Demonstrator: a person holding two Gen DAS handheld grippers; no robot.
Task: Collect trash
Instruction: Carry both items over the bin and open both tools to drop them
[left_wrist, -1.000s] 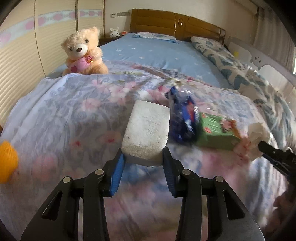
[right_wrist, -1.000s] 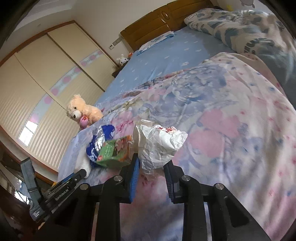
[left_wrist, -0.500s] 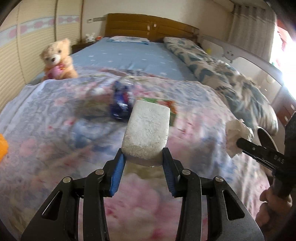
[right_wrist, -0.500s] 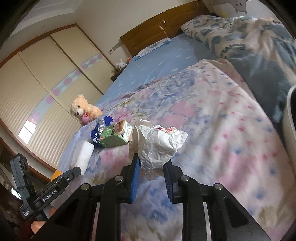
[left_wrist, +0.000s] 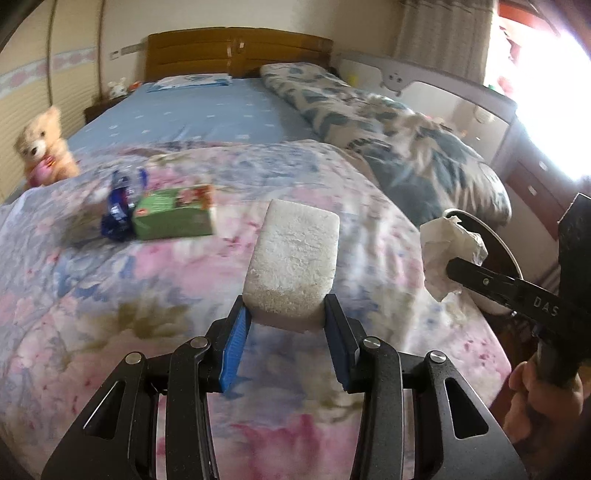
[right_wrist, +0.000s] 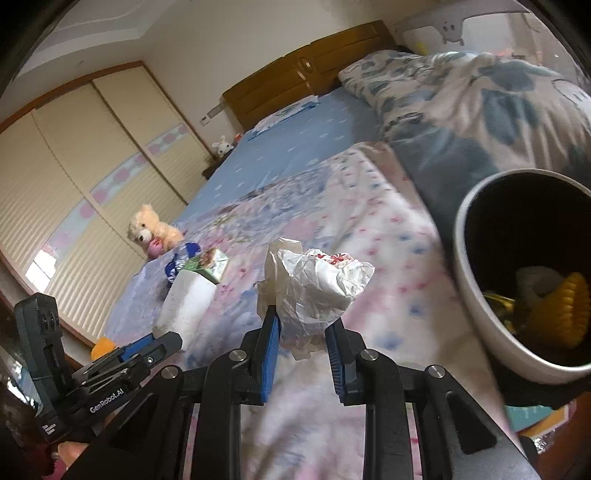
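Observation:
My left gripper (left_wrist: 286, 325) is shut on a white foam block (left_wrist: 295, 262) and holds it above the floral quilt. My right gripper (right_wrist: 303, 332) is shut on a crumpled white paper wrapper (right_wrist: 317, 284), close to the left of a round trash bin (right_wrist: 476, 295) that holds an orange item (right_wrist: 561, 314). In the left wrist view the wrapper (left_wrist: 447, 243) shows at right in front of the bin rim (left_wrist: 491, 236). A green carton (left_wrist: 173, 216) and a blue wrapper (left_wrist: 120, 206) lie on the quilt. The foam block also shows in the right wrist view (right_wrist: 188, 306).
A teddy bear (left_wrist: 42, 151) sits at the quilt's left edge. A rolled blue-patterned duvet (left_wrist: 388, 125) lies along the right side of the bed. The wooden headboard (left_wrist: 236, 51) is at the back. An orange object (right_wrist: 103, 347) lies near the bed's near-left edge.
Both grippers have swung right with their loads. The trash bin has come into view close to the right gripper. The carton and blue wrapper now lie further left.

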